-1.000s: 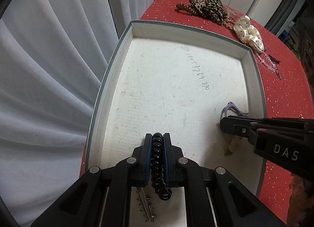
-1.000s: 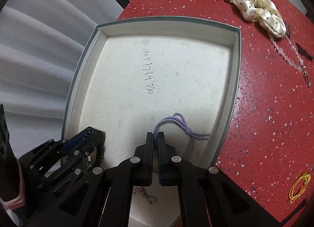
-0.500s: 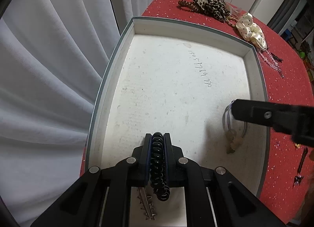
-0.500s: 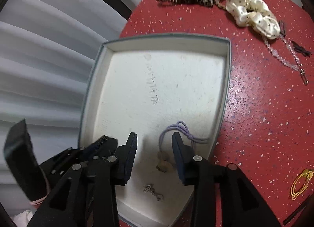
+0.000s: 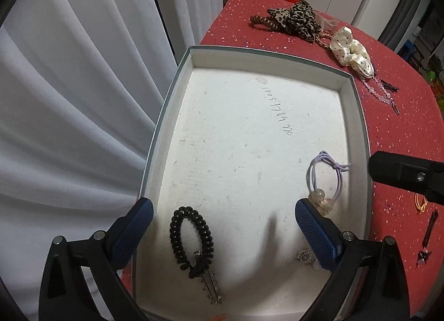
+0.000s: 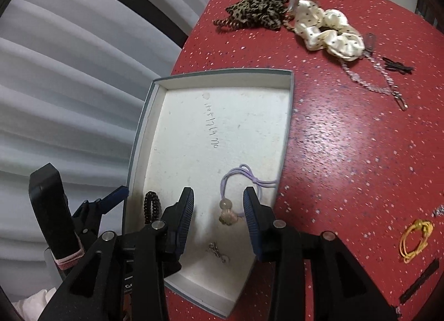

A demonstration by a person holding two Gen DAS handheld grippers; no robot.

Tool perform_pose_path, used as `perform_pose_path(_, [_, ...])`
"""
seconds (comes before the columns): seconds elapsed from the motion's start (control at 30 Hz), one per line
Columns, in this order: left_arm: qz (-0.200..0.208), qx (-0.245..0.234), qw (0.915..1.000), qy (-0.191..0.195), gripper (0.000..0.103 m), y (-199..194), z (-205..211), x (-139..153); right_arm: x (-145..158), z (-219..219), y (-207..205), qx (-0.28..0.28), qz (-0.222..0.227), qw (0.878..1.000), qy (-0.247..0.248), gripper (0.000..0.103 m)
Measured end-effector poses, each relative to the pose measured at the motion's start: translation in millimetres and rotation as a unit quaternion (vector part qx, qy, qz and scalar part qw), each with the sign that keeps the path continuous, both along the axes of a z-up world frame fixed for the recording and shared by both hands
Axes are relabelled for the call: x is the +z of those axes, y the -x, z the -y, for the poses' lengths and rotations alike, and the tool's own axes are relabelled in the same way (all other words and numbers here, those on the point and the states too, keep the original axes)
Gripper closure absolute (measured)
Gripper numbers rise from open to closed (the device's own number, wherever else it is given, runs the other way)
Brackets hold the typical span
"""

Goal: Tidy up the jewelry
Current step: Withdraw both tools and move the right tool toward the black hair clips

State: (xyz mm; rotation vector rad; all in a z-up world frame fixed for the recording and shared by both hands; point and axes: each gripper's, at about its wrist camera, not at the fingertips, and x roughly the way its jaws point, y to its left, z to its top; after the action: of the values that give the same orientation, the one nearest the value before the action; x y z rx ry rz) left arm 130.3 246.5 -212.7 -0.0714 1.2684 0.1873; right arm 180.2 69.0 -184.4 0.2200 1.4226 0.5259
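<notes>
Our left gripper [image 5: 222, 221] is opening wide, the black spiral hair tie [image 5: 192, 237] lying free at lower centre in the shallow white box [image 5: 266, 64]. Our right gripper [image 6: 217, 204] is opening too, nothing pinched — we lift both straight up, clear of the lilac beaded hair tie [image 6: 236, 196].

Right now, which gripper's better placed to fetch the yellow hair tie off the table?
Right gripper: the yellow hair tie lies beside it, right of the box. Left gripper hangs over the box's opposite side.

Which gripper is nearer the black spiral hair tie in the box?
Left. The left gripper, jaws opening, straddles the black spiral hair tie; the right gripper, also opening, hangs over the purple hair tie.
</notes>
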Motion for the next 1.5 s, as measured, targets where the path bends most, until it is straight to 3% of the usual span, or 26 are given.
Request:
perform_pose_path(0.27, [0.0,0.004,0.9999,-0.011,0.0,14.8,6.4,14.8,9.0,23.7,12.5,-0.026,0.005,1.0,0.007,0.027])
perform_pose_path(0.57, [-0.002,-0.032,0.9995,0.001,0.0,26.5,44.9,34.4,14.3,83.8,38.7,-0.085,-0.004,0.995,0.044,0.02])
perform_pose_path(0.63, [0.001,-0.041,0.9991,0.008,0.0,28.8,60.5,40.0,13.9,102.2,46.6,-0.099,-0.007,0.994,0.054,0.012])
perform_pose_path(1.1, [-0.002,-0.132,0.9907,0.035,0.0,30.8,169.1,52.5,4.7,234.8,119.9,-0.207,-0.051,0.971,0.112,0.012])
perform_pose_path(1.5, [-0.029,-0.181,0.982,0.044,0.0,26.0,231.2,30.5,-7.4,267.8,152.9,-0.186,-0.051,0.973,0.126,0.012])
